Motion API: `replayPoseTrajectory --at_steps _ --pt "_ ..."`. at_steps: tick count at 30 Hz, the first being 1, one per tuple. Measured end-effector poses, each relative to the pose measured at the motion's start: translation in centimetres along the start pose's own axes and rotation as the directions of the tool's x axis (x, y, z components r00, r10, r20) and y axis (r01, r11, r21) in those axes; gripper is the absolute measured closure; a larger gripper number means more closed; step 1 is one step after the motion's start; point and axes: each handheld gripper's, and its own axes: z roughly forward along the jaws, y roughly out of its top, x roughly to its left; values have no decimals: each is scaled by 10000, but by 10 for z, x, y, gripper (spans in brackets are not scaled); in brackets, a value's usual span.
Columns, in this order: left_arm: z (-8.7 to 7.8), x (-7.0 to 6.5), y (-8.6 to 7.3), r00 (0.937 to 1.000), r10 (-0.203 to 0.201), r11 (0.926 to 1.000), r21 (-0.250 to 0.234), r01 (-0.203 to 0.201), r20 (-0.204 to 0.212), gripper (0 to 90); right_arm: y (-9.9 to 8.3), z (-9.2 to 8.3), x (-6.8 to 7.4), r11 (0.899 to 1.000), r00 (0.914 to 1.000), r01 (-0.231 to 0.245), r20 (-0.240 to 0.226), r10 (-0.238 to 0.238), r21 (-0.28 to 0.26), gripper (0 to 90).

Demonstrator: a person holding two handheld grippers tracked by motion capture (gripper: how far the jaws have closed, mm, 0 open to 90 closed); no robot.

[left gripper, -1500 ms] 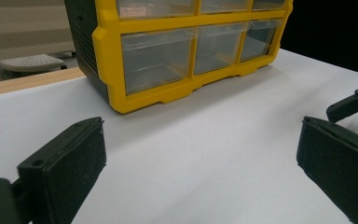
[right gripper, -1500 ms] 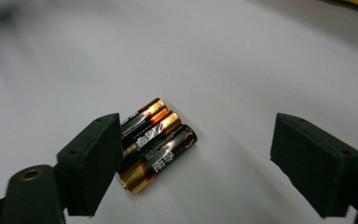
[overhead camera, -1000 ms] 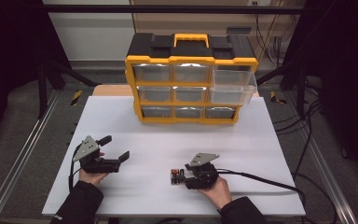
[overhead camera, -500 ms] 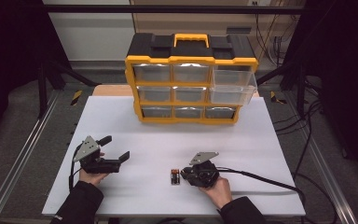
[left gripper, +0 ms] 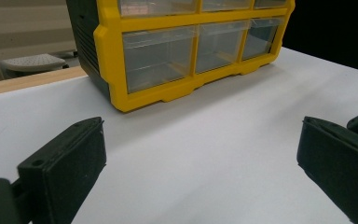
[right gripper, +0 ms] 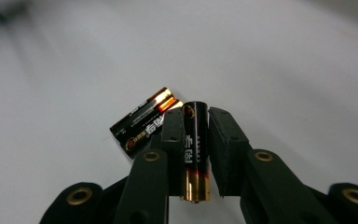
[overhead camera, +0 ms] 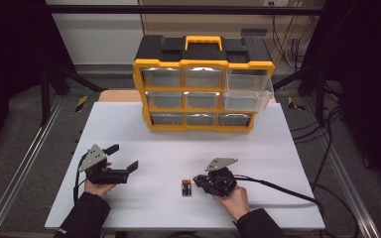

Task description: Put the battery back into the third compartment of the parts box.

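Observation:
Black-and-gold batteries [overhead camera: 186, 188] lie on the white table [overhead camera: 258, 148] near its front edge. My right gripper [overhead camera: 199, 180] has just been closing and is now shut on one battery [right gripper: 196, 154], which lies lengthwise between the pads with its gold end toward the camera. Two more batteries [right gripper: 144, 123] rest side by side on the table, just left of the jaws. My left gripper [overhead camera: 124, 159] is held low over the front left of the table. It [left gripper: 198, 135] stands wide open with nothing between its jaws.
A yellow-and-black drawer cabinet [overhead camera: 203, 82] stands at the back of the table, its top right clear drawer [overhead camera: 246, 90] pulled out. In the left gripper view the cabinet's bottom drawers [left gripper: 193, 51] are close ahead. A cable [overhead camera: 283, 191] trails right from the right gripper.
The right gripper's jaws have closed onto one battery, and the hand has barely shifted. The left hand and its gripper have stayed where they were.

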Motion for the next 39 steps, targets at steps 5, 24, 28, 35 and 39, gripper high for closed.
replayPoseTrajectory --at_steps 5,24,28,35,39 --pt "0 0 0 10000 16 10000 3 -16 -4 8 5 -10 -2 9994 9999 153 44 -152 -317 769" --pt "2 -1 -1 10000 46 9999 96 -46 25 8 41 -98 -23 9699 9992 10 395 89 -2433 769" --pt "2 -1 -1 10000 31 9999 105 -31 12 8 48 -110 -25 9643 9987 86 500 48 -2646 769" --pt "2 -1 -1 10000 33 9999 104 -33 11 8 69 -137 -25 9488 9974 312 712 -92 -3145 769" --pt "2 -1 -1 10000 25 9999 102 -25 11 8 82 -152 -25 9375 9958 488 890 -192 -3445 769"
